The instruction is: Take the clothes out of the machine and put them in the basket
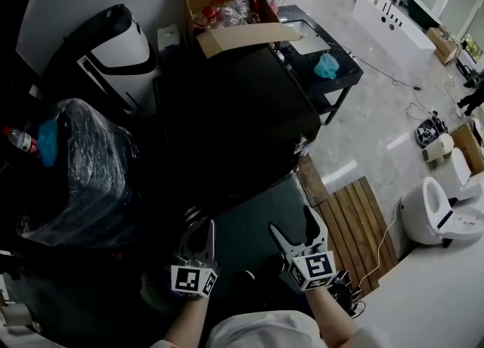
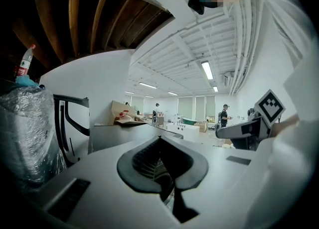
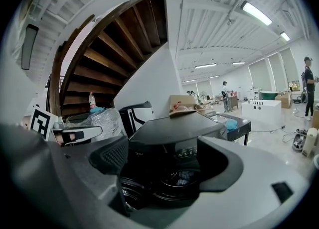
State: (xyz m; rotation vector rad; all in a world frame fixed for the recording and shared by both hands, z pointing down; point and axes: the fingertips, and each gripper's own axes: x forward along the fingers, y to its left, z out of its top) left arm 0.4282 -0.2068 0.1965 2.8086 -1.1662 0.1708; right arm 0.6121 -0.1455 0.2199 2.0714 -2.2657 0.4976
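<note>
Left tongs [image 1: 200, 230]: clenched, nothing between them. Right tongs [image 1: 292, 222]: released, empty, aimed at the front of the black machine [image 3: 169, 131]. Clothes [image 3: 182, 177]: pale bundle inside the round drum opening, low and straight ahead of the right tongs, so I judge the right hand the nearer one. Next reach: forward and down. Basket not made out.

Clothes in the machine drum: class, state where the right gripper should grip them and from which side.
Probably pinch the pale clothes bunched in the round drum opening, coming straight in from the front: that opening faces the open right gripper.
</note>
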